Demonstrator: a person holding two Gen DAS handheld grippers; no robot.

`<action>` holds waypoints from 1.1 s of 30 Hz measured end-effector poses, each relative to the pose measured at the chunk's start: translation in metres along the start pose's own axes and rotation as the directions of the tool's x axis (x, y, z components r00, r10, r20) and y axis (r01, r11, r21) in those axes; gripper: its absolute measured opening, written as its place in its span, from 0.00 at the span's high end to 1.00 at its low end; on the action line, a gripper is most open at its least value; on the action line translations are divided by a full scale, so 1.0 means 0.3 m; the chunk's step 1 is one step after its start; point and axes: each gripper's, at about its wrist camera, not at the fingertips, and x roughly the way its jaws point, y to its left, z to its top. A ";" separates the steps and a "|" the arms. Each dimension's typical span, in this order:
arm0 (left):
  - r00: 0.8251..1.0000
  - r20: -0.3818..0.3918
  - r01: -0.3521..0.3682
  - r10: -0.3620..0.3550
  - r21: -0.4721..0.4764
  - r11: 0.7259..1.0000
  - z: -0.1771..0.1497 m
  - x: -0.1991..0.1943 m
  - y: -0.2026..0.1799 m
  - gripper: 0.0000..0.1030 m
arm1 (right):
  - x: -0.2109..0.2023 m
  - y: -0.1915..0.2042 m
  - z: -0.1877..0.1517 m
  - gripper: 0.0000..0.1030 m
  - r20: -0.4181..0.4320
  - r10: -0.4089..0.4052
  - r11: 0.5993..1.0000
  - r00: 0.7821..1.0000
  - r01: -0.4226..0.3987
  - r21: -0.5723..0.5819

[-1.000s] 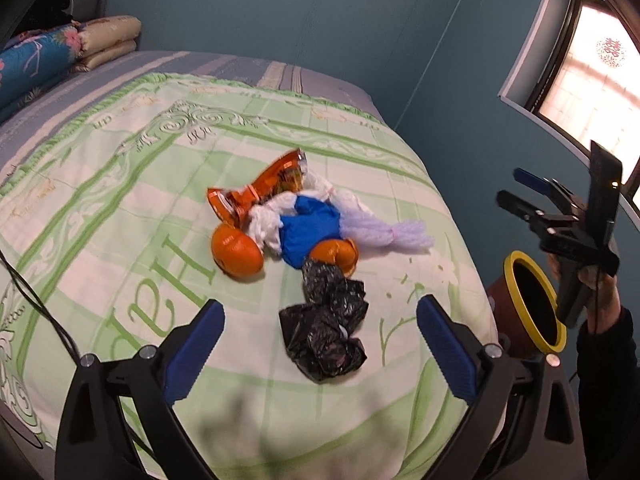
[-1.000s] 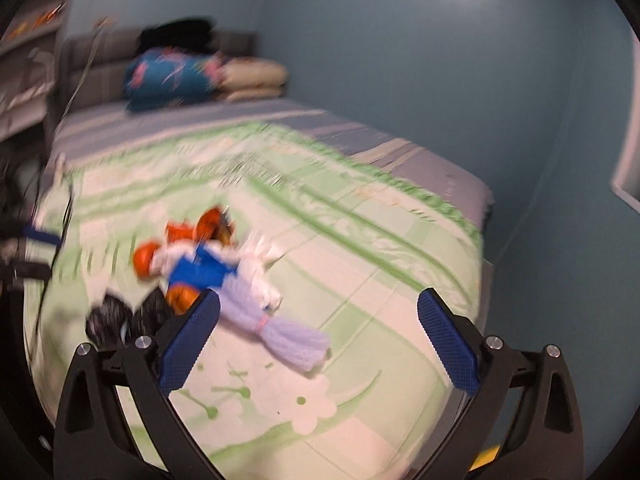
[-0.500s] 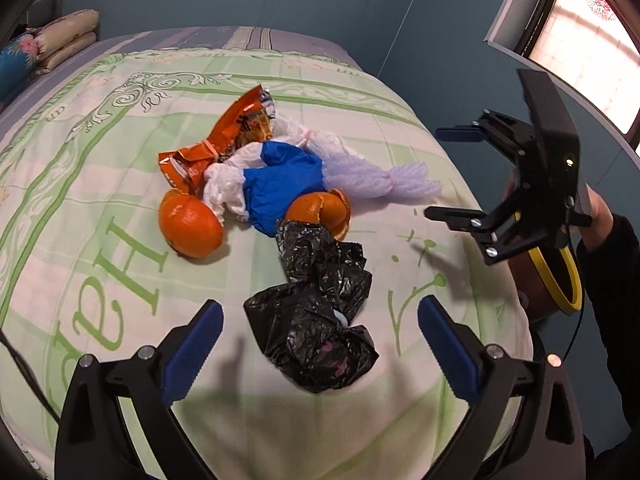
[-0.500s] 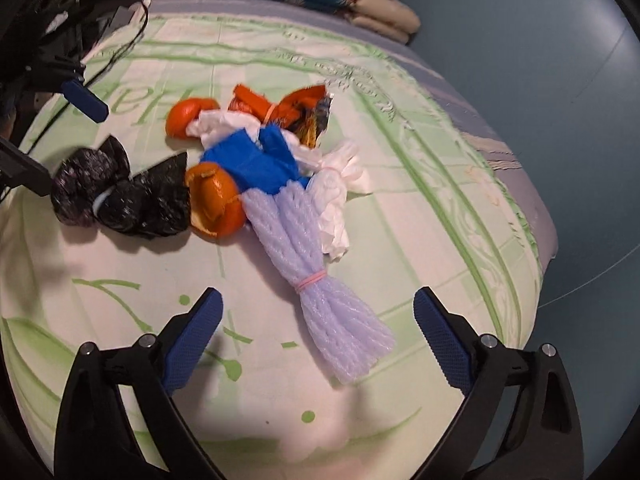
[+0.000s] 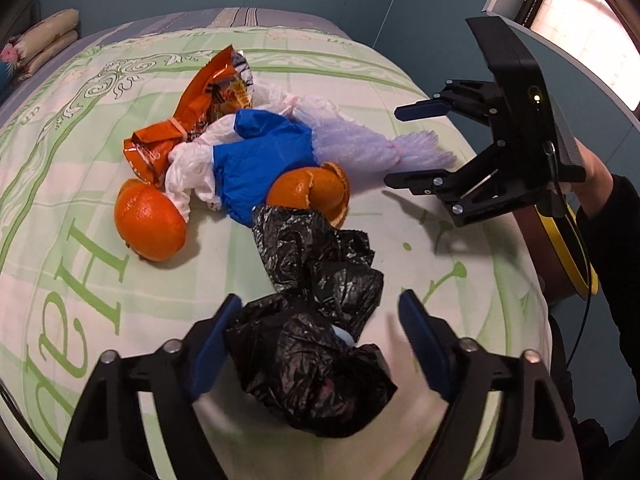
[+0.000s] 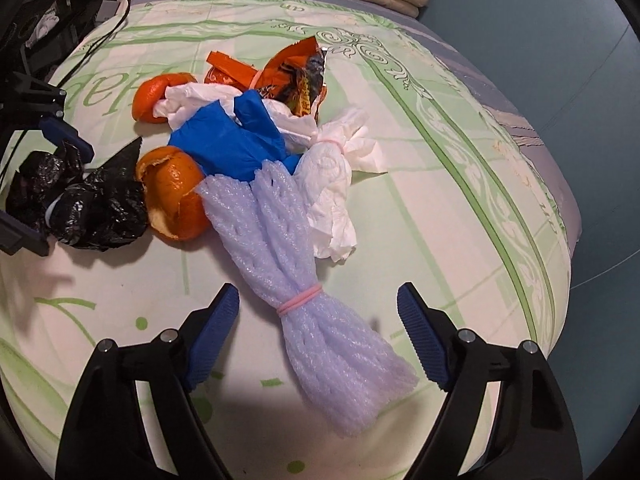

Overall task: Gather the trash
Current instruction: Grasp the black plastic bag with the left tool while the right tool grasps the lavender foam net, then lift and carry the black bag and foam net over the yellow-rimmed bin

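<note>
Now both claws stand apart, jaws just narrowing, each astride a piece of trash on the bed (image 5: 80, 280). Lower centre, the left claw (image 5: 320, 336) straddles the black bag (image 5: 316, 344); the right claw (image 6: 318, 328) brackets the lilac foam net (image 6: 320, 320). Best to sink further, then pinch each bundle's bulk, not bedding.

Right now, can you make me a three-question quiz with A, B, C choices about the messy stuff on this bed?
1. What lies between the left gripper fingers?
A. black bag
B. pillow
C. shoe

2. What colour band ties the foam net?
A. green
B. pink
C. black

3. The right gripper is:
A. shut on the net
B. open over the net
C. holding a bottle

Answers: 1 A, the black bag sits between its blue pads. 2 B, a pink band cinches the net. 3 B, its closing pads stand clear of the net.
</note>
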 end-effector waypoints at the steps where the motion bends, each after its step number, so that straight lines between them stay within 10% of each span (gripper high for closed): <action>1: 1.000 -0.007 -0.002 0.002 -0.003 1.000 -0.003 0.010 0.001 0.38 | 0.009 0.000 0.002 0.31 -0.009 -0.001 1.000 1.000 0.001 -0.001; 11: 1.000 -0.002 -0.001 0.001 0.016 1.000 -0.008 -0.013 -0.006 0.71 | 0.000 -0.022 0.007 0.62 -0.023 0.036 0.993 0.999 -0.034 0.112; 33: 0.982 0.184 -0.041 0.040 0.001 0.999 -0.021 -0.343 -0.035 0.75 | -0.512 -0.039 -0.221 0.69 0.226 -0.044 0.841 0.973 -0.086 0.535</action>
